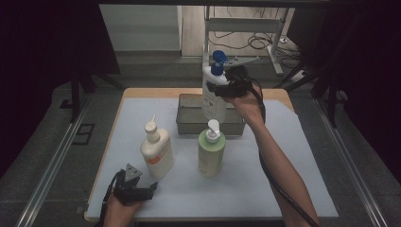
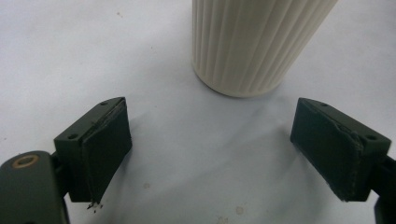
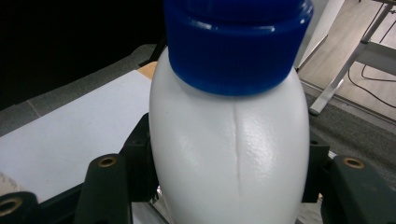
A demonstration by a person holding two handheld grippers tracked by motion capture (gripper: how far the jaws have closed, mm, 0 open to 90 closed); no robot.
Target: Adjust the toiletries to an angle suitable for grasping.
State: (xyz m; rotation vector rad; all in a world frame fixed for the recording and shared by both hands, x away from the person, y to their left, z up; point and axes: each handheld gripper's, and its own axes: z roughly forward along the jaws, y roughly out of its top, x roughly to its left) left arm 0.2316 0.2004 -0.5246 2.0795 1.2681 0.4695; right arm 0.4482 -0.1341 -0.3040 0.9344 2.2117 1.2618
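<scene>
Right gripper (image 1: 226,89) of mine is clamped on a white bottle with a blue pump cap (image 1: 213,92), held upright above a grey metal tray (image 1: 188,124) at upper centre of the high view. Left gripper (image 1: 142,185) sits low on the bench (image 1: 293,179) at lower left, jaws apart with nothing between them, just short of a ribbed cream bottle (image 1: 157,151). Right of it stands a green pump bottle (image 1: 211,152), near the tray's front wall.
</scene>
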